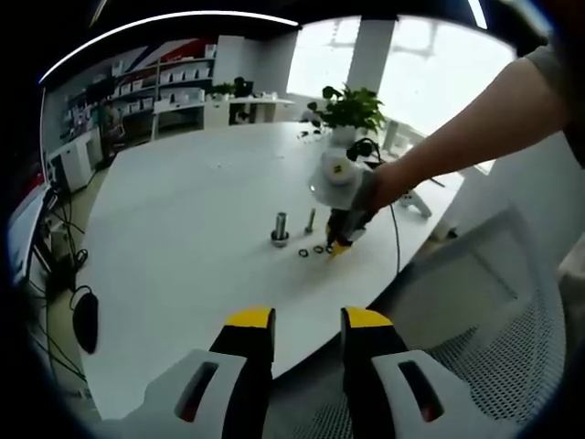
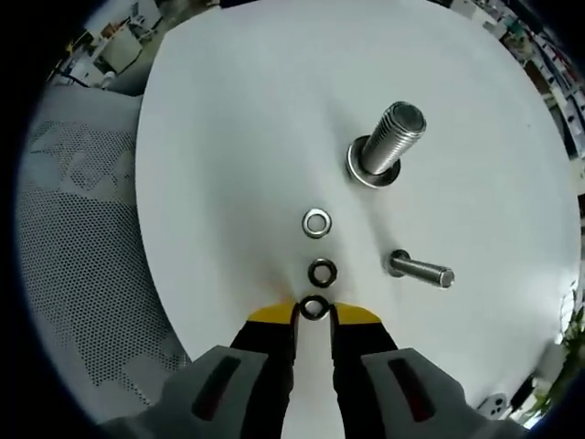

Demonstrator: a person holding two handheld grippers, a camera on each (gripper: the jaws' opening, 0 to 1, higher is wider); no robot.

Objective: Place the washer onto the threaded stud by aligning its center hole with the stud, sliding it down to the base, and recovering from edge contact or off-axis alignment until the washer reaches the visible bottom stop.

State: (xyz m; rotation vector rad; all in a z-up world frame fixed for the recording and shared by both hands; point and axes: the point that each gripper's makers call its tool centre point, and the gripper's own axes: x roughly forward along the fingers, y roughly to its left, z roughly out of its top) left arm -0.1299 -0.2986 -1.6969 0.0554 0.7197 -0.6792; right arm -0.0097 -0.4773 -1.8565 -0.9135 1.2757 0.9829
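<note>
A large threaded stud [image 2: 391, 137] stands upright on the white table [image 2: 228, 137], with a flat ring at its base. A thinner stud [image 2: 420, 271] stands to its right. Three washers lie in a line; the nearest washer [image 2: 313, 307] sits between the yellow tips of my right gripper [image 2: 313, 316], which press against its sides at table level. A dark washer [image 2: 322, 272] and a silver washer [image 2: 316, 222] lie beyond it. In the left gripper view, my left gripper [image 1: 307, 320] hovers open and empty off the table edge, far from the large stud [image 1: 280, 229] and the right gripper [image 1: 338, 245].
A potted plant [image 1: 352, 110] stands at the table's far side, with a cable beside it. A mesh chair [image 1: 512, 366] is close under the table edge, seen too as the mesh chair [image 2: 82, 256]. A person's arm [image 1: 475, 128] reaches in from the right.
</note>
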